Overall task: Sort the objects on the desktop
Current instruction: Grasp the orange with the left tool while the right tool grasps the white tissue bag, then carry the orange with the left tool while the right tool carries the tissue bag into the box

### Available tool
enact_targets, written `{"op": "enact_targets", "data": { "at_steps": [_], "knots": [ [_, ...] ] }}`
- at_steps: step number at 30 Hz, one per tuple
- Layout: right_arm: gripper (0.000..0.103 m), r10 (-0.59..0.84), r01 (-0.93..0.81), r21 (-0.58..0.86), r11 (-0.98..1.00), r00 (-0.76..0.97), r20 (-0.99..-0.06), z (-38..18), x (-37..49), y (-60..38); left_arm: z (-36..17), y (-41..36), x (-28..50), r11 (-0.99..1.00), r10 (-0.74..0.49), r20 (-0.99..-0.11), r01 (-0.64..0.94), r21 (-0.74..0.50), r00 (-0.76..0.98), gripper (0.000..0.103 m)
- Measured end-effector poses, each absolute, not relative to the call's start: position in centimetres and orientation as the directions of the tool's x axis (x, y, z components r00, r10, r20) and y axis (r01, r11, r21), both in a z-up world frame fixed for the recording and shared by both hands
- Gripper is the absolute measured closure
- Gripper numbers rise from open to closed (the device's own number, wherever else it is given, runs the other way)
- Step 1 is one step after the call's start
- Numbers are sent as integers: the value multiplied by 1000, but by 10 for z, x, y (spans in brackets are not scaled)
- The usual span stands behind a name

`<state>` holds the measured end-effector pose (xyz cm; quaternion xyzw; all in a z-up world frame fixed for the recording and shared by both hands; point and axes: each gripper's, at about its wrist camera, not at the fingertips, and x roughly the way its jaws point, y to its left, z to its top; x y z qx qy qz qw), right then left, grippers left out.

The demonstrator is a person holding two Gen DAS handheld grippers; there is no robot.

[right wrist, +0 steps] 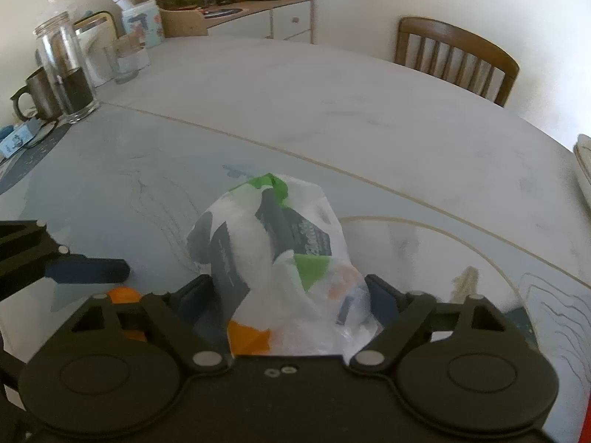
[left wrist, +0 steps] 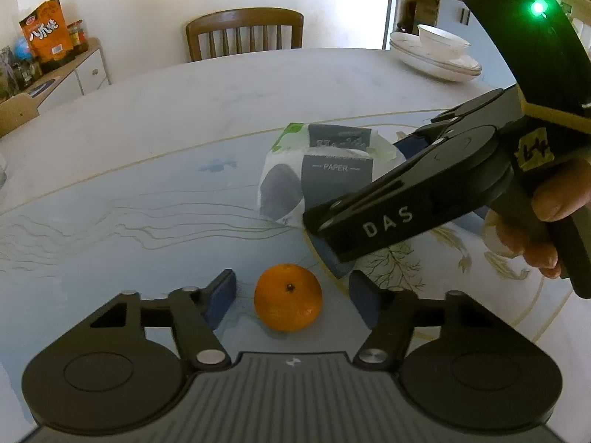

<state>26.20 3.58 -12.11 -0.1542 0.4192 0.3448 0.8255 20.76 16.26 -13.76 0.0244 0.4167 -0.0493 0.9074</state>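
Two claws work the desk [left wrist: 155, 118]. The left claw [left wrist: 291, 297] gapes around the orange [left wrist: 288, 297], untouched: firm, round, likely to roll, best pinched across its middle. The right claw [right wrist: 291, 295] straddles the soft, crinkly tissue pack [right wrist: 269, 243]; whether it grips, I cannot tell.

tissue pack [left wrist: 317, 170] (bulky) blocks beyond orange [left wrist: 288, 297]

The left wrist view is taken low over the table [left wrist: 184, 118], facing a wooden chair [left wrist: 243, 31]. The right wrist view is set close behind a paper pack [right wrist: 273, 251]. Pack [left wrist: 325, 170], chair [right wrist: 458, 55] and orange [left wrist: 288, 297] are shared.
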Motion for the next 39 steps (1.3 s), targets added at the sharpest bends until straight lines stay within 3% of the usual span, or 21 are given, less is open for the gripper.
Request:
{"op": "enact_targets", "data": {
  "at_steps": [4,8,10,22,39],
  "knots": [
    [27,419,-666,35,745,427,-801,-119,266,26,-136,162,209,994,-71,-760,107,-2,647,54],
    [31,395,-631,36,775,439,-807,-118,268,12,-135,160,210,995,-61,-760,102,7,648,59],
    [33,379,-612,33,790,446,-810,-117,267,4,-135,161,210,996,-56,-759,92,5,649,68],
    [46,350,-559,35,829,468,-812,-104,242,-41,-129,141,211,995,-80,-774,97,-24,629,69],
    [47,399,-447,161,880,513,-760,-48,198,-128,-72,77,197,980,-181,-731,187,-74,658,69]
  ]
}}
